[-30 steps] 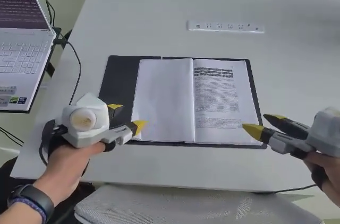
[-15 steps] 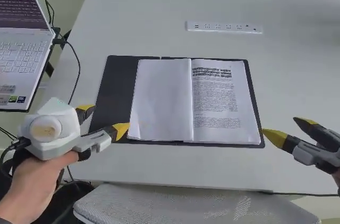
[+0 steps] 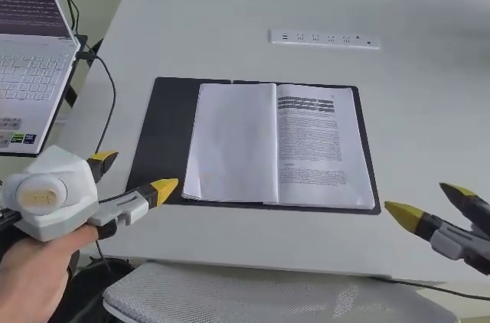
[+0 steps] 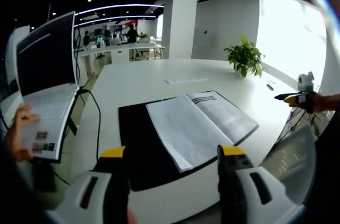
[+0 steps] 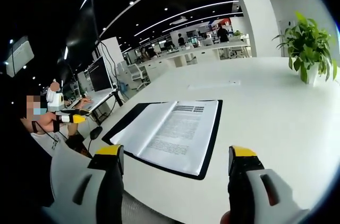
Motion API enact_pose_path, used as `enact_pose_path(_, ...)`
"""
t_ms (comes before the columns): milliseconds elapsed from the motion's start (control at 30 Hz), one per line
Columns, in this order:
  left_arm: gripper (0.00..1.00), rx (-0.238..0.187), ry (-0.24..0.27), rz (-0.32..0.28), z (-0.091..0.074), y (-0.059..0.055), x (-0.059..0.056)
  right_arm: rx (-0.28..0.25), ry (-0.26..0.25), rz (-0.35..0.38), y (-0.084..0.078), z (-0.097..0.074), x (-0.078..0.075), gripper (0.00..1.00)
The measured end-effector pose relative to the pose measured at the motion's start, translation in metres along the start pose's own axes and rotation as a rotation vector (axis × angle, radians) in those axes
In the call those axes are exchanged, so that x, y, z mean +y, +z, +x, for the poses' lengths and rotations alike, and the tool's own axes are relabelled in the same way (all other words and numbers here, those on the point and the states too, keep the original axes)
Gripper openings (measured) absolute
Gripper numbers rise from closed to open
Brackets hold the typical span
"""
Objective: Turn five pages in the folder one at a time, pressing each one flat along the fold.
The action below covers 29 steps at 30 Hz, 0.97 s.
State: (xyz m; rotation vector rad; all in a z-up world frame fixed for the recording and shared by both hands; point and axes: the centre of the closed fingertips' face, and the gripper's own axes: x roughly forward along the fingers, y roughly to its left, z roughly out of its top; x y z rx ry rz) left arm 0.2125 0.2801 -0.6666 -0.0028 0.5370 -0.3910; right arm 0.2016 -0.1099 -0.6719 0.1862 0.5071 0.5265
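Head view: wide white matte table [image 3: 230, 1] in an open-plan office, ceiling strip lights in both gripper views, green potted plant [image 5: 307, 43] at the far right. Open black folder [image 3: 164, 139] lies flat mid-table, close to the near edge, with a blank white left page [image 3: 233, 143] and a printed right page [image 3: 315, 147] lying either side of the fold. White power strip [image 3: 325, 38] sits beyond the folder, well apart. Silver open laptop [image 3: 27, 70] is left of the table's left edge, with a black cable [image 3: 107, 89] running along that edge. Left gripper [image 3: 134, 172] hovers by the folder's near-left corner, jaws spread, gripping nothing. Right gripper [image 3: 430, 202] hovers off the near-right corner, jaws spread too, nothing between them. Open tabletop stretches right of and beyond the folder. Grey mesh chair back [image 3: 253, 296] sits below the near edge.
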Motion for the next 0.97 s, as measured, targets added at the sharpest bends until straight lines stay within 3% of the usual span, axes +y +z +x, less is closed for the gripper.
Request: enact_pose_path(967, 0.68, -0.012, 0.009, -0.002, 0.0016, 0.0059, 0.0047, -0.001, -0.024, -0.006, 0.0029, -0.0026, -0.0063, 0.81)
